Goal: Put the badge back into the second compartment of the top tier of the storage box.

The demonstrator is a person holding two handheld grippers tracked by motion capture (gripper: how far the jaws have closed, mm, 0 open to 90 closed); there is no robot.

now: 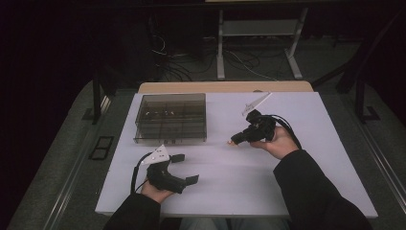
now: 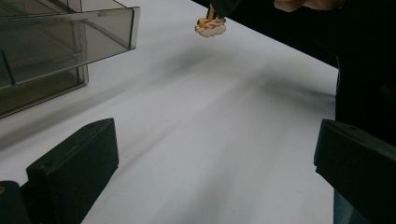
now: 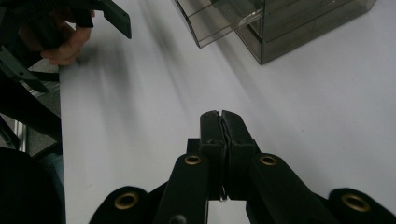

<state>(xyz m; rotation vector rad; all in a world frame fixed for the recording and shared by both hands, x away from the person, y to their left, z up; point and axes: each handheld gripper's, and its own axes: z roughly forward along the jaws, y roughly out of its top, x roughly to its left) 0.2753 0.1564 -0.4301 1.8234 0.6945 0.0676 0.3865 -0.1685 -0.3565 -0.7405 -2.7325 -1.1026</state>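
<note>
My right gripper hovers over the white table right of centre, with its jaws pressed together. A small cream and orange piece hangs from their tip, also visible as a pale speck in the high view. My left gripper rests near the table's front left with its jaws wide apart and only bare table between them. A smoky clear drawer box stands at the back left, one drawer pulled partly out.
The person's sleeves come in from the front edge. The left hand and its gripper show far off in the right gripper view. Beyond the table are a wooden strip, floor cables and a metal frame.
</note>
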